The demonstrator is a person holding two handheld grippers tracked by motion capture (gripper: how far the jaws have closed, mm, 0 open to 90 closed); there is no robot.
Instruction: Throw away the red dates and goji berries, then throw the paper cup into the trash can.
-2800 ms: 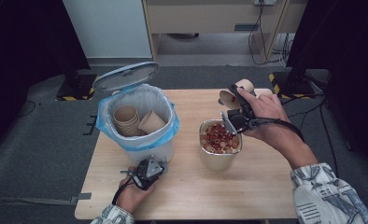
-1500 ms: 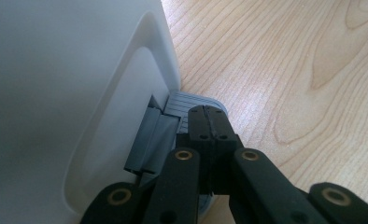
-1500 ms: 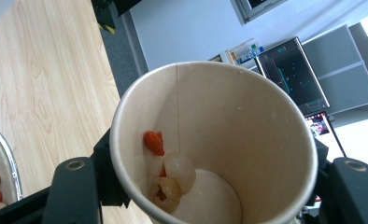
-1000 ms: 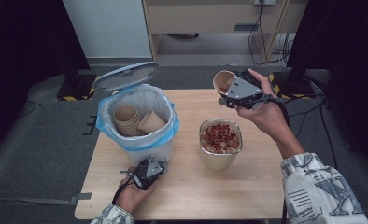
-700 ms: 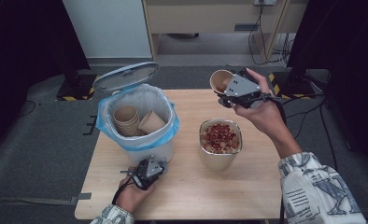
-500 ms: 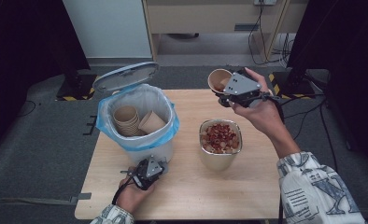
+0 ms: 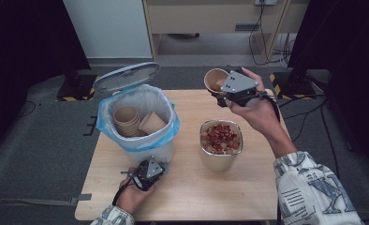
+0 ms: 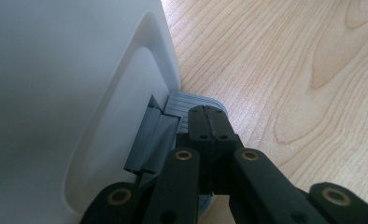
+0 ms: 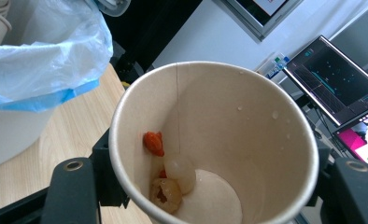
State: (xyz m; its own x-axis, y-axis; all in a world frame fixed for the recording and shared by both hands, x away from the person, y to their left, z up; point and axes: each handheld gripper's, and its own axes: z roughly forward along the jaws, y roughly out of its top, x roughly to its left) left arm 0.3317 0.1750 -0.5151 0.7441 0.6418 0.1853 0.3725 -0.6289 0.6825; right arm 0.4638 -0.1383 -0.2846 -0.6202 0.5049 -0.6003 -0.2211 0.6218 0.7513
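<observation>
Right tongs (image 7: pixel 221 86) are clamped on a brown paper cup (image 7: pixel 215 79), which is held in the air above the far right part of the worktop (image 7: pixel 192 197), beyond the metal container (image 7: pixel 220 159) and well apart from the bin. In the right gripper view, the cup (image 9: pixel 229 140) is seen from its open mouth, with a black jaw pressed against each side of its wall. A few leftovers are stuck low inside it: a small red piece (image 9: pixel 153 143) and pale translucent fruit pieces (image 9: pixel 175 179). Droplets are scattered on the inner wall.

Left tongs (image 8: pixel 209 127) are brought fully together, with nothing gripped between them, and their tips are laid on the grey pedal (image 8: pixel 187 103) at the foot of the white bin (image 8: pixel 56 93). In the high view, the left tongs (image 7: pixel 147 169) are seen at the near side of the bin (image 7: pixel 150 150), held low on the worktop by the left hand (image 7: pixel 133 197).

The bin is lined with a blue bag (image 7: pixel 108 133), and its lid (image 7: pixel 125 77) is raised at the back. A stack of used paper cups (image 7: pixel 126 119) and a single tipped cup (image 7: pixel 151 123) are seen inside. The metal container is set to the right of the bin, between it and the right forearm (image 7: pixel 276 136), and is filled with red and pale food scraps (image 7: pixel 220 137).
</observation>
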